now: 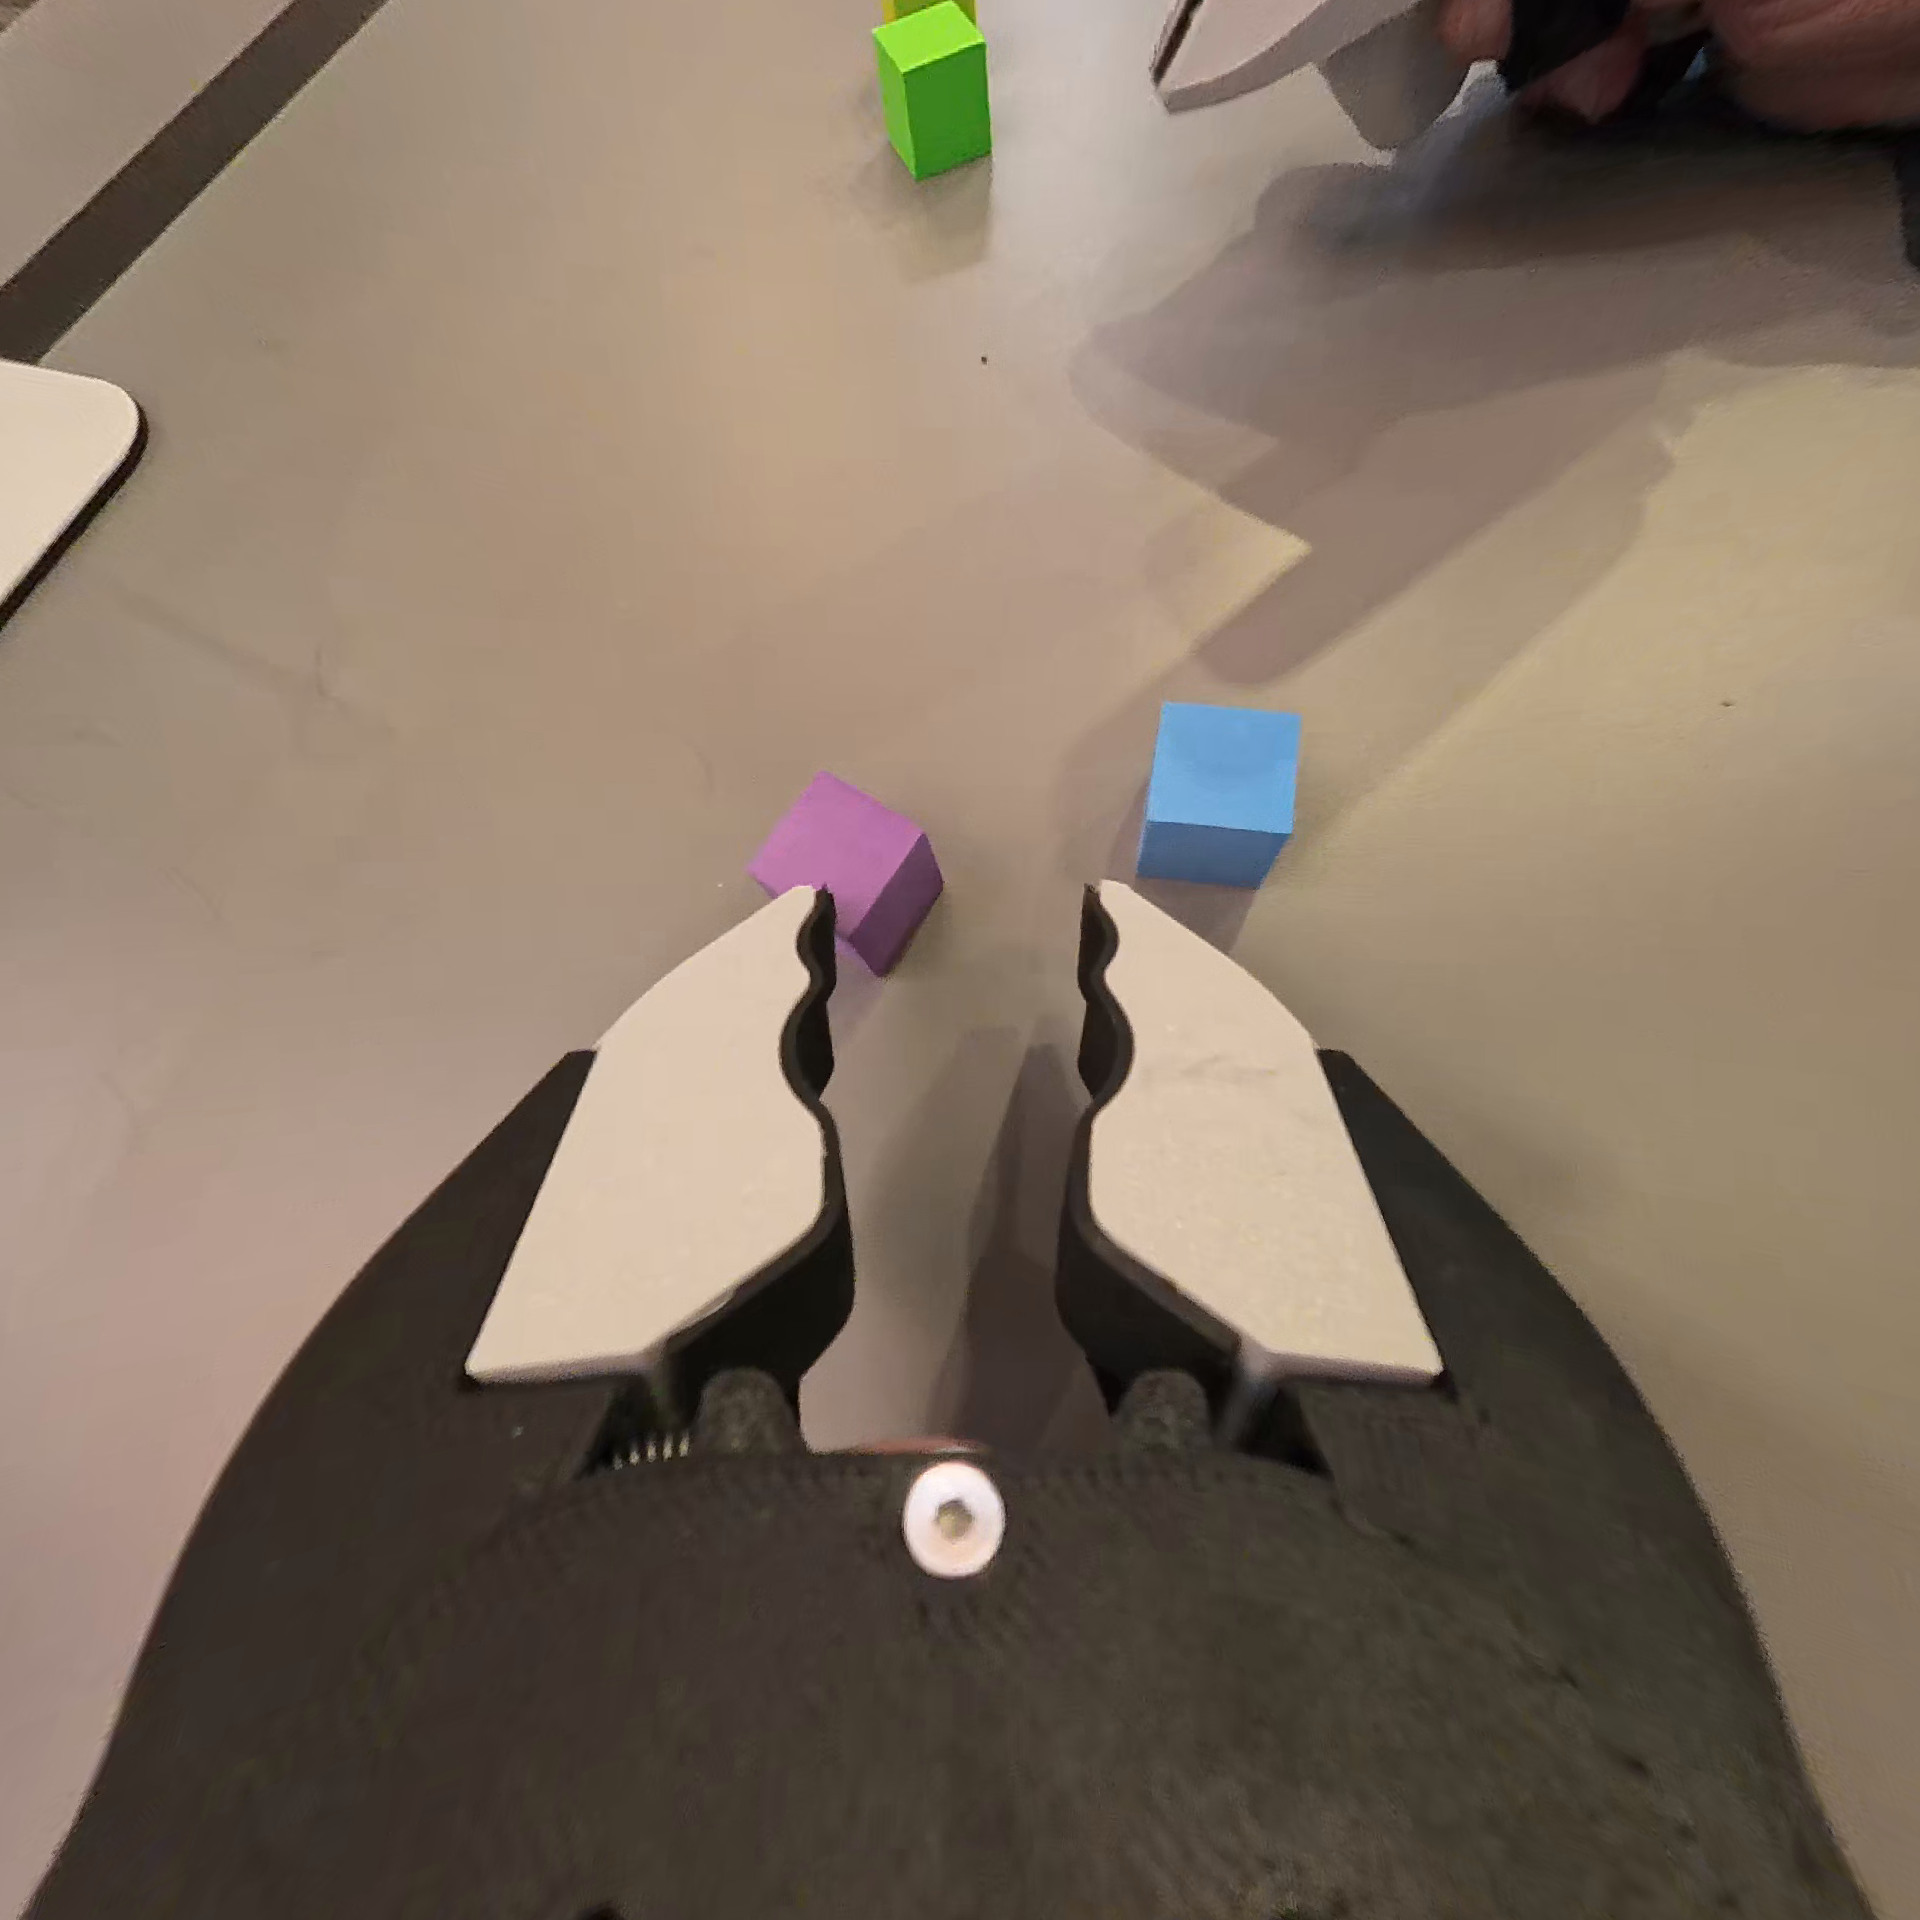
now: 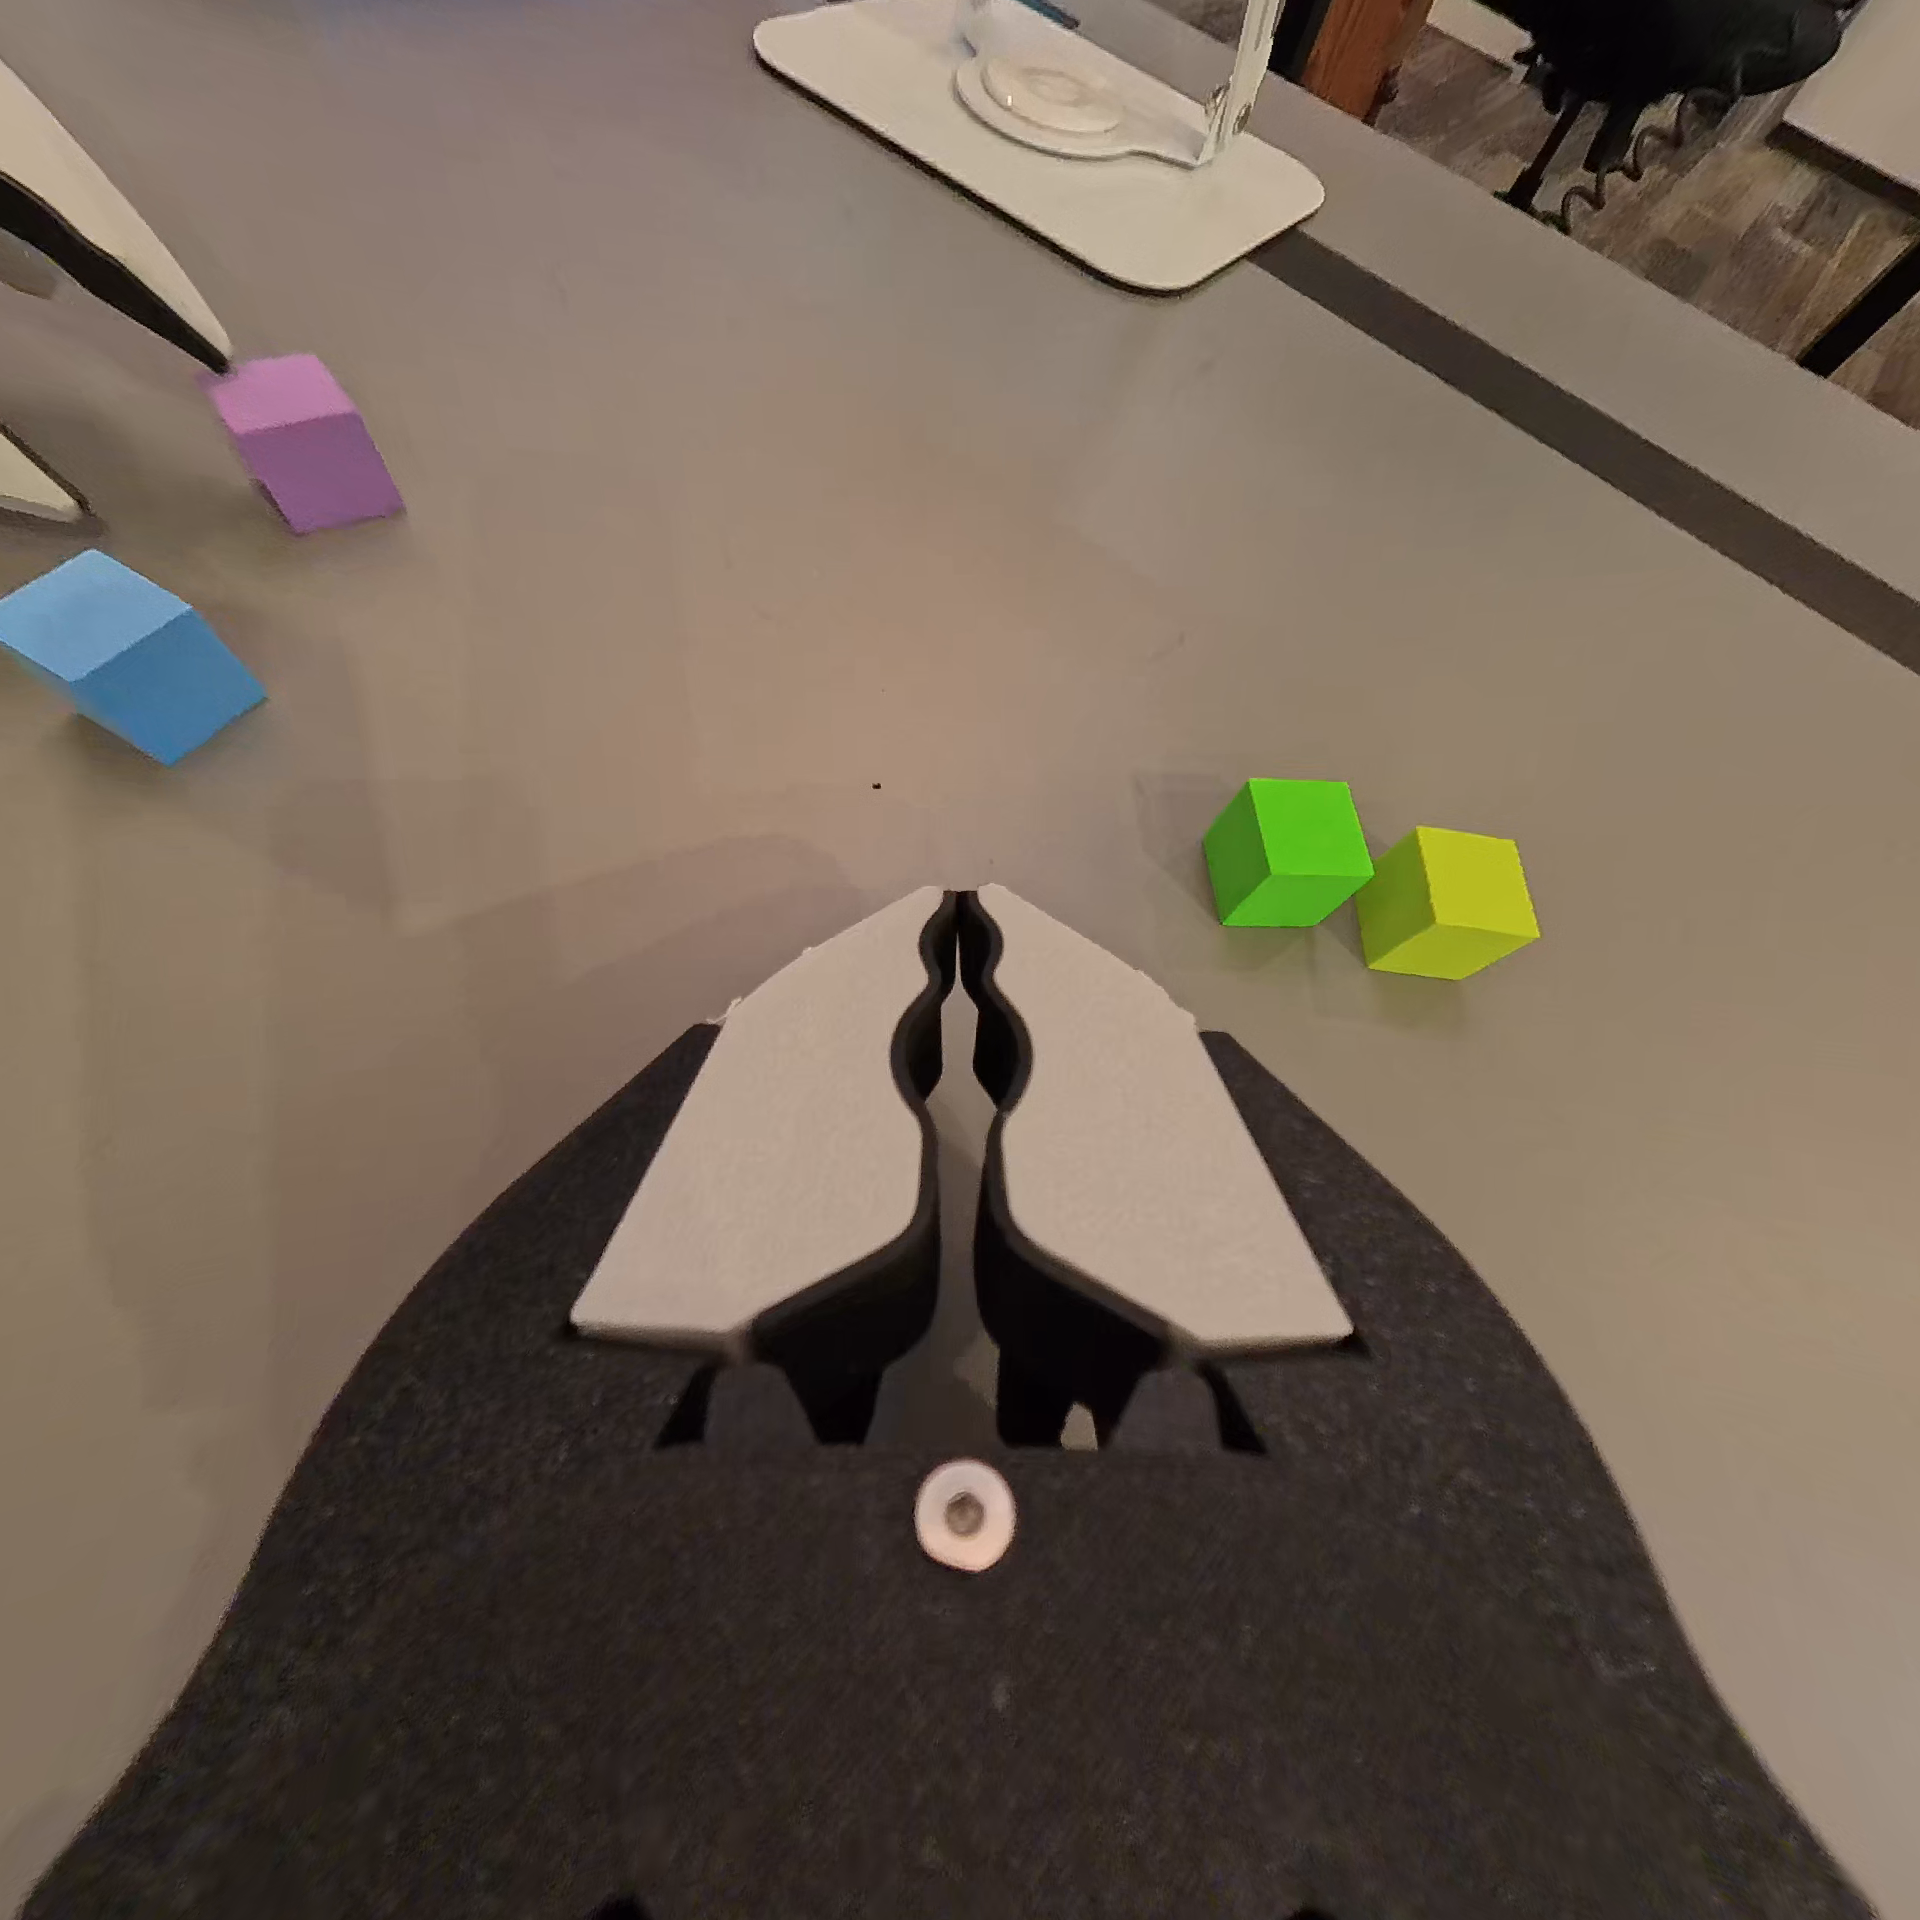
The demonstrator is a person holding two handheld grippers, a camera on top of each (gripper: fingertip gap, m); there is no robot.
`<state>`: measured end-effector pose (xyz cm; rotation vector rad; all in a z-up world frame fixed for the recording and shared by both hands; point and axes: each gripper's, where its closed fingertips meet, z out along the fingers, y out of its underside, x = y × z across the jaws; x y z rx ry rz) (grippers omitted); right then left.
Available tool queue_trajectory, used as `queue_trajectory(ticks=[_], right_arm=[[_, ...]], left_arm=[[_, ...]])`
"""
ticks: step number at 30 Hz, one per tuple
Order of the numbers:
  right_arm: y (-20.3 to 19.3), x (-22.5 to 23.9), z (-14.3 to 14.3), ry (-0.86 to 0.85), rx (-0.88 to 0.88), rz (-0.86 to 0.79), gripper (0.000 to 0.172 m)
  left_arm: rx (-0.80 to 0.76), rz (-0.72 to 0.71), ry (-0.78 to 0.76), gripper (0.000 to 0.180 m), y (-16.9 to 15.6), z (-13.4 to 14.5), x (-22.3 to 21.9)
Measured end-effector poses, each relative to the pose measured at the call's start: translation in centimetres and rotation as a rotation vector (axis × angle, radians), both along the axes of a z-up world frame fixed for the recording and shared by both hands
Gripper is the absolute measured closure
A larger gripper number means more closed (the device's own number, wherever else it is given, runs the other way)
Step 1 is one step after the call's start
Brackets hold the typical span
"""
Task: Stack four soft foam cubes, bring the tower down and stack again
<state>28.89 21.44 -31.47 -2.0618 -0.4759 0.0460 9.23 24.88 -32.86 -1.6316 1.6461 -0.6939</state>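
Centrally bare table [image 2: 727,623], left tool [image 1: 956,904] spread beside purple cube [image 1: 862,862], right tool [image 2: 956,896] clenched on nothing, green cubes [image 2: 1288,852] near.

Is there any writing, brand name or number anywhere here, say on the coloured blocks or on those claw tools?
None can be read. The purple cube, blue cube, green cube and yellow-green cube have plain faces. The left gripper, right gripper, grey table and white mat show no markings.

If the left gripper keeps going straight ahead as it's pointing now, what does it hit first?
Probably the purple cube: the left gripper is open, and its left fingertip already overlaps the cube. Depth is unclear.
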Motion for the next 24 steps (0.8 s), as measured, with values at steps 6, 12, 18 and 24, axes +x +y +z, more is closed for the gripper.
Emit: queue_trajectory(ticks=[6, 12, 18, 24], right_arm=[[0.0, -0.2, -0.3, -0.009, -0.019, 0.011, 0.172], [0.0, -0.2, -0.3, -0.007, -0.017, 0.016, 0.172], [-0.1, -0.4, -0.4, -0.012, -0.026, 0.024, 0.172], [-0.1, -0.4, -0.5, -0.014, -0.033, 0.027, 0.171]], left_arm=[[0.04, 0.021, -0.047, 0.13, 0.4, 0.7, 0.2], [0.016, 0.041, -0.001, 0.122, 1.8, 0.0, 0.2], [0.031, -0.014, 0.103, 0.12, 2.6, -1.4, 1.2], [0.012, -0.147, 0.111, 0.143, 2.6, -1.5, 2.0]])
